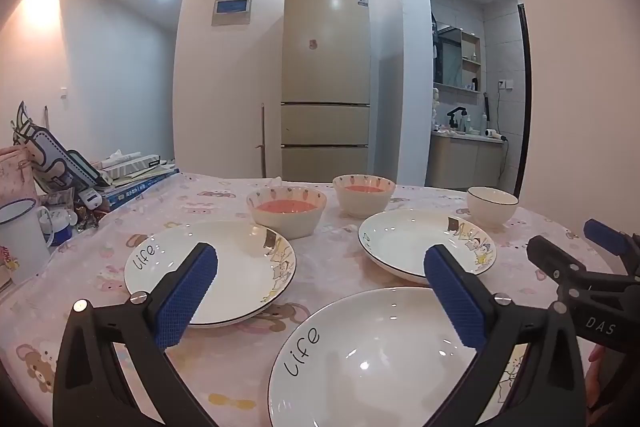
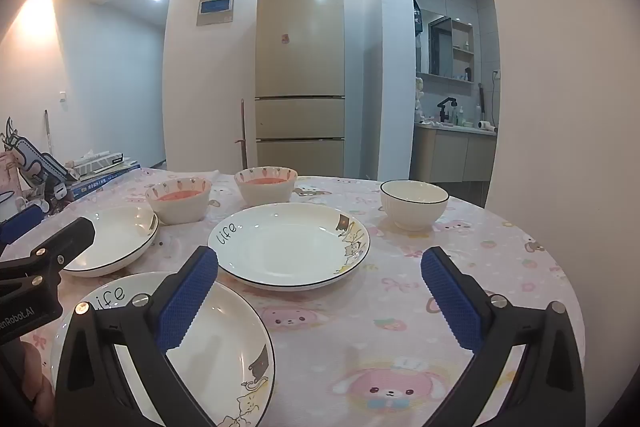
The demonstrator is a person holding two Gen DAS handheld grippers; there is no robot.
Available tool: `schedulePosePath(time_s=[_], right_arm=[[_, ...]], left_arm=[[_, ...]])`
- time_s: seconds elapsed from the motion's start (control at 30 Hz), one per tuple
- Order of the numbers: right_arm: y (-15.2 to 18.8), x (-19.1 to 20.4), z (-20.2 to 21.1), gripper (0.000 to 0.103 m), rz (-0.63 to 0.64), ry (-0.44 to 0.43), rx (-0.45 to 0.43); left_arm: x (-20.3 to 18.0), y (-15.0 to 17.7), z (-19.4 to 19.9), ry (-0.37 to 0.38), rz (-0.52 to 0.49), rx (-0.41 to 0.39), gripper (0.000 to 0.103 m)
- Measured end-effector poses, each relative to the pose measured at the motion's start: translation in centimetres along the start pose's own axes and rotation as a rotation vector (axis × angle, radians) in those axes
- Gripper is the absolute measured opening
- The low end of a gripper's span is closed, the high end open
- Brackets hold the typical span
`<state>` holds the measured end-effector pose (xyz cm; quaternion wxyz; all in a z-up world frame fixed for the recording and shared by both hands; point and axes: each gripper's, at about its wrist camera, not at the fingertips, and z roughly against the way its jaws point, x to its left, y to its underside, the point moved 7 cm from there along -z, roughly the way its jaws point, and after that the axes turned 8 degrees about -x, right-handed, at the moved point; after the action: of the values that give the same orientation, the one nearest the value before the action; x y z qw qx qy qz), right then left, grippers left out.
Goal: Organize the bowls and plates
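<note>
Looking across the round table (image 2: 500, 267) from its near edge, we judge the sorting not yet begun; three plates and three bowls all lie single on the pink cloth, nothing stacked, so every step is left. We take the nearest plate (image 1: 380, 359) as our landmark; it lies closest to us, under and between the two tongs. The left gripper (image 1: 320, 291) hangs over it with jaws spread wide and nothing between them, its right pad above the plate's far rim; the right gripper (image 2: 320, 291) is likewise wide open and empty, its left pad over the same plate's right side, the rest of its gap over bare cloth. Beyond the nearest plate and to its left lies the left plate (image 1: 208, 271), close but apart; beyond and to its right lies the right plate (image 2: 288, 243), also apart. Farther from the landmark, behind the gap between those two plates, stand two carrot-rimmed bowls with pink insides, the nearer pink bowl (image 1: 286, 211) just beside the left plate's far rim, the farther pink bowl (image 1: 363, 193) behind the right plate; the white bowl (image 2: 414, 201) stands far right, well apart from the landmark; last, the fridge (image 1: 326, 75) against the far wall.
</note>
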<state>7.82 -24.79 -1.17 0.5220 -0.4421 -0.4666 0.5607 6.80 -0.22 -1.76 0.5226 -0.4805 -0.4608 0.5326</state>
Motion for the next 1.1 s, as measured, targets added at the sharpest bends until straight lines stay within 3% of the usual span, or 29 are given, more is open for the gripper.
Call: schedulePosePath(time_s=[0.63,1.1], right_arm=[[0.0,-0.1,0.0,0.103,0.001,-0.001,0.000],[0.0,-0.2,0.1,0.103,-0.001,0.002,0.001]], left_arm=[[-0.1,0.3,-0.6,0.000,0.003,0.039,0.103],[0.3,0.3,-0.5,-0.006,0.003,0.023,0.103]])
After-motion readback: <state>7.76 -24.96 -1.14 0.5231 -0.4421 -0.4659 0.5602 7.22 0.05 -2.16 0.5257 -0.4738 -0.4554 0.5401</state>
